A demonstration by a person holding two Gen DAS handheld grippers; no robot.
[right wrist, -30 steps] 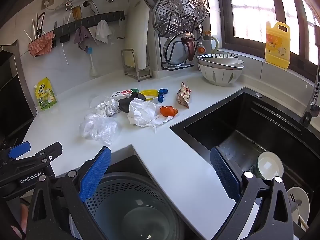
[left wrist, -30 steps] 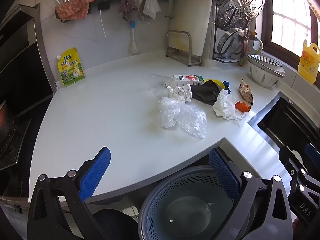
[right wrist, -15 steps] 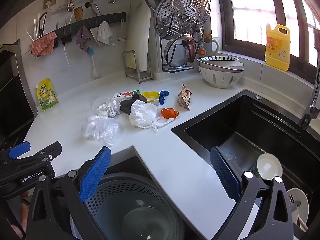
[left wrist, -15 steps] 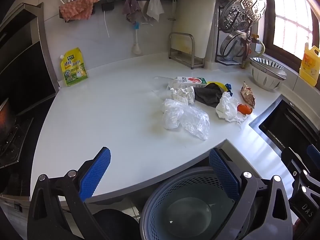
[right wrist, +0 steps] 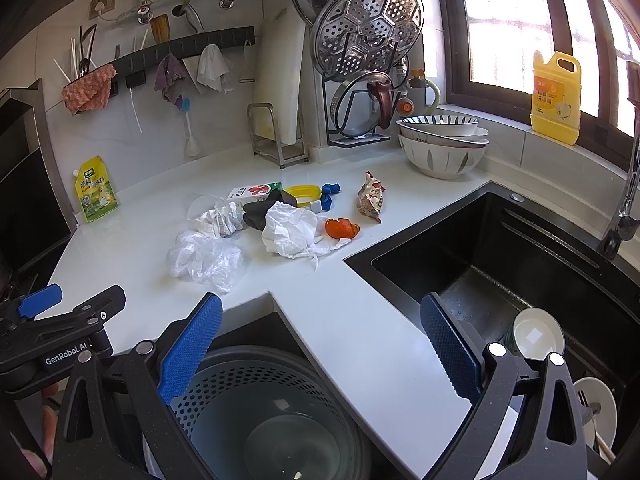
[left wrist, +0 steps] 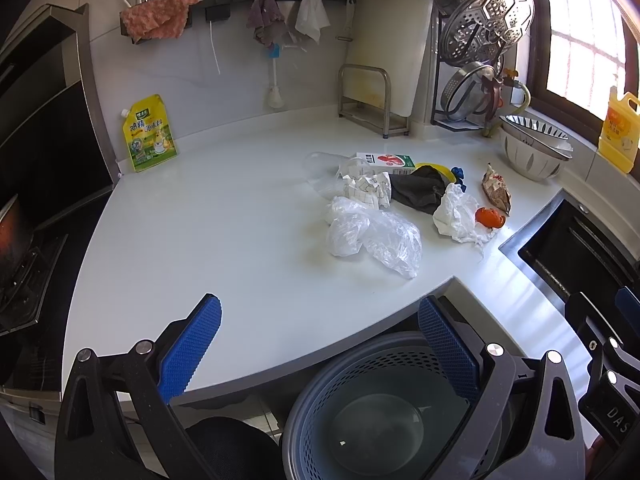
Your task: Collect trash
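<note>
Both tools hang spread and empty at the near edge of the white tabletop [left wrist: 224, 216], so every risk lies in the first pick, and none of the litter is yet collected. The left hand-held gripper [left wrist: 320, 346], its ribbed blue pads wide apart, faces the clear plastic bag [left wrist: 372, 234], the nearest and leftmost piece; the film looks thin, slack and slippery, so a shallow pinch would likely catch one fold and let the rest trail or slide free on the way to the perforated grey bin [left wrist: 380, 412] below the tabletop's edge. Just beyond it lies the checked crumpled paper [left wrist: 368, 188], touching a dark limp cloth [left wrist: 420, 194] and the small printed carton [left wrist: 386, 162]; these crowd each other, and closing on one may drag a neighbour along. Further right, the white crumpled tissue [right wrist: 292, 230] is soft and springy, easy to squash yet apt to tear. The orange peel [right wrist: 340, 228], small, curled and glossy beside it, could squirt out from the pads and roll toward the black sink [right wrist: 500, 264], whose rim is near. The right hand-held gripper [right wrist: 320, 346], equally spread with nothing between its fingers, hovers over bin and sink edge. The foil snack wrapper [right wrist: 370, 196], stiff and crinkled, lies farthest right.
</note>
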